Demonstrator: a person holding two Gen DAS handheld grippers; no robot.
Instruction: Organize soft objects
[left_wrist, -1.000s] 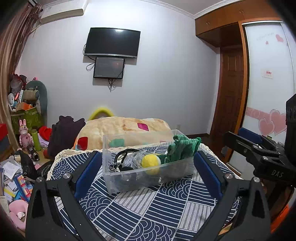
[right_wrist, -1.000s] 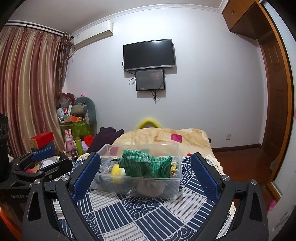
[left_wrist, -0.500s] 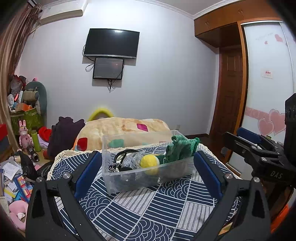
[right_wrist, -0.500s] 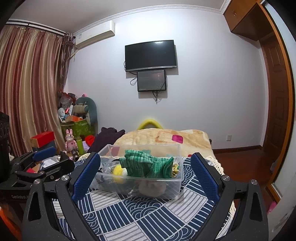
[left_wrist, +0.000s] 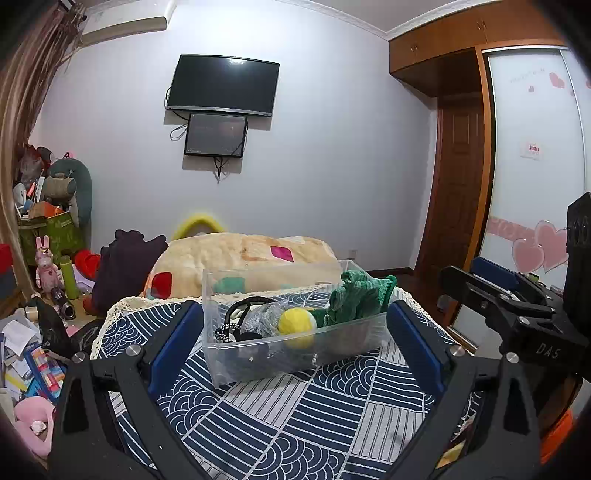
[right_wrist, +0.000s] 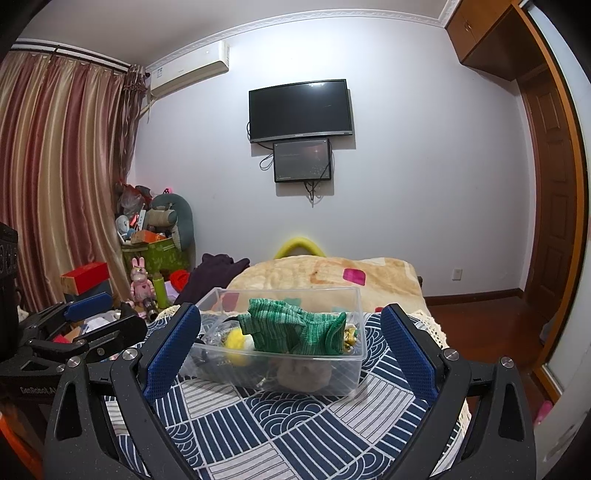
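A clear plastic bin (left_wrist: 236, 369) (right_wrist: 351, 376) stands on a table with a blue and white patterned cloth (left_wrist: 295, 424) (right_wrist: 280, 435). In it lie a green knitted cloth (left_wrist: 360, 297) (right_wrist: 291, 330), a yellow ball (left_wrist: 296, 326) (right_wrist: 236, 339), a black cord (left_wrist: 240, 314), a grey crumpled item (left_wrist: 264, 319) and a beige soft thing (right_wrist: 303, 374). My left gripper (left_wrist: 295, 325) is open and empty, short of the bin. My right gripper (right_wrist: 291, 332) is open and empty, also short of the bin. Each gripper shows at the edge of the other's view.
A bed with a beige blanket (left_wrist: 236, 254) (right_wrist: 332, 273) lies behind the table. A dark garment (left_wrist: 125, 262) sits at its left. Toys and boxes (left_wrist: 40, 258) (right_wrist: 147, 251) crowd the left floor. A TV (left_wrist: 221, 85) hangs on the wall.
Both grippers have drifted slightly; the right view has shifted so the bin sits a little further right. Nothing was taken hold of or let go.
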